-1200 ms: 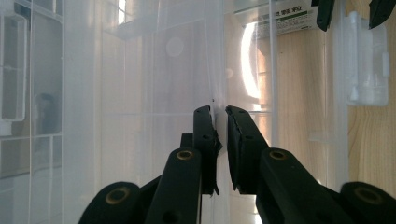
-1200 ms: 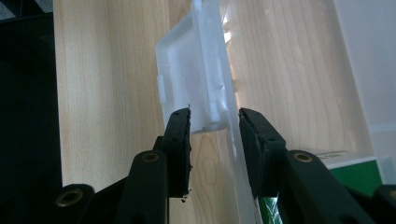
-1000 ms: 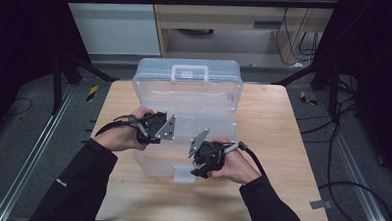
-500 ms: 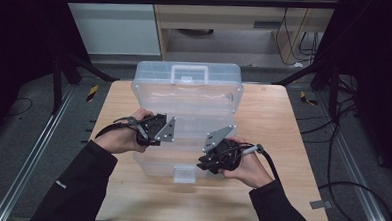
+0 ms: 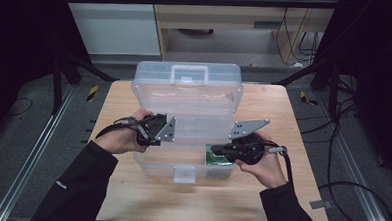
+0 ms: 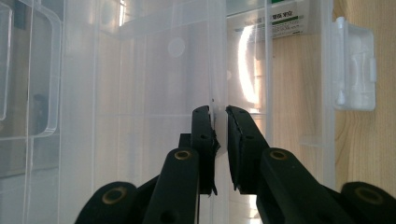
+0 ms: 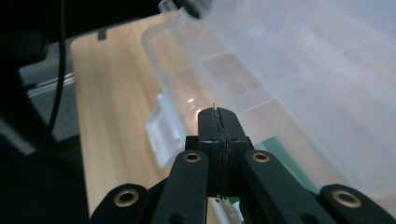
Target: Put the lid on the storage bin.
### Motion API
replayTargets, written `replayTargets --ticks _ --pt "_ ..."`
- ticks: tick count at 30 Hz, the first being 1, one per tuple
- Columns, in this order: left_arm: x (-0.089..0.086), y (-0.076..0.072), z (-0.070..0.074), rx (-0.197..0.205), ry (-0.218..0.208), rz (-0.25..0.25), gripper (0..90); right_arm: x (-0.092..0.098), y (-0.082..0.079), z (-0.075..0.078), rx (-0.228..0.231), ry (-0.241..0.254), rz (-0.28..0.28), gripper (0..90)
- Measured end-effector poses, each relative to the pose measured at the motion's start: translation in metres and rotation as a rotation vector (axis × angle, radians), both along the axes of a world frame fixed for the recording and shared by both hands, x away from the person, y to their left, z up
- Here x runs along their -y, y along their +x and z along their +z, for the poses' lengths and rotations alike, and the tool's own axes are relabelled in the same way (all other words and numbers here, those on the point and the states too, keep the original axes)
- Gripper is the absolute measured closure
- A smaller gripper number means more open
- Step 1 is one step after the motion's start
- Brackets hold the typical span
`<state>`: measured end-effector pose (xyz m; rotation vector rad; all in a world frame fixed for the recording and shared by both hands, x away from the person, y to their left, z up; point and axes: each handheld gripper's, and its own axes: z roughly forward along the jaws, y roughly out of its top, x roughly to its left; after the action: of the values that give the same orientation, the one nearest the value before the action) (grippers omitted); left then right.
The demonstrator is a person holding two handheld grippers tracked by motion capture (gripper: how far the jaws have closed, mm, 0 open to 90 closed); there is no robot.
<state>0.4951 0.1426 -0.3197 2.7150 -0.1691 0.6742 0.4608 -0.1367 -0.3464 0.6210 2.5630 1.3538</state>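
Centrally on the counter (image 5: 130,197) stands a clear plastic box (image 5: 181,162), its lid (image 5: 187,92) raised upright at the far side, with the long axis running from left to right. At the left end, the left gripper (image 6: 219,116) is closed on a thin clear wall of the box, the plastic pinched between nearly shut fingers (image 6: 201,140). At the right end, the right gripper (image 7: 219,116) is seen with its fingers (image 7: 231,128) pressed fully together and nothing between them; they have just been closing. It hovers just above the right front corner of the base, where a green item (image 5: 217,156) lies inside. The front latch (image 5: 183,174) sits midway between both hands, toward the person. The lid rim (image 7: 261,60) lies ahead of and above the right gripper, which appears the freer one for whatever move comes next.
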Motion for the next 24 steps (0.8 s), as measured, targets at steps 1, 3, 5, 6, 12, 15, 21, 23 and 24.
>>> replayTargets --ticks 1,3,5,6,12,15,21,23,24 --pt "0.0 0.0 0.0 -0.001 0.0 0.0 81.0 0.003 0.001 0.001 -0.007 0.012 -0.008 90.0" --pt "0.0 0.0 0.0 -0.002 0.0 0.001 81.0 0.008 0.002 0.004 -0.002 0.041 -0.028 90.0" --pt "0.0 0.0 0.0 -0.003 -0.001 0.003 81.0 0.012 0.003 0.007 0.001 0.062 -0.044 90.0" --pt "0.0 0.0 0.0 -0.003 -0.001 0.003 81.0 0.014 0.003 0.008 0.004 0.077 -0.052 90.0" --pt "0.0 0.0 0.0 -0.004 -0.003 0.006 80.9 0.024 0.01 0.017 0.02 0.156 -0.121 90.0" --pt "0.0 0.0 0.0 -0.004 -0.004 0.006 80.9 0.029 0.017 0.02 0.024 0.179 -0.17 90.0" --pt "0.0 0.0 0.0 -0.007 -0.007 0.009 80.9 0.036 0.032 0.022 0.026 0.21 -0.247 90.0" --pt "0.0 0.0 -0.001 -0.007 -0.012 0.009 80.9 0.038 0.036 0.022 0.023 0.222 -0.266 90.0" --pt "-0.001 0.0 -0.001 -0.008 -0.016 0.009 80.8 0.039 0.038 0.022 0.021 0.223 -0.273 90.0"
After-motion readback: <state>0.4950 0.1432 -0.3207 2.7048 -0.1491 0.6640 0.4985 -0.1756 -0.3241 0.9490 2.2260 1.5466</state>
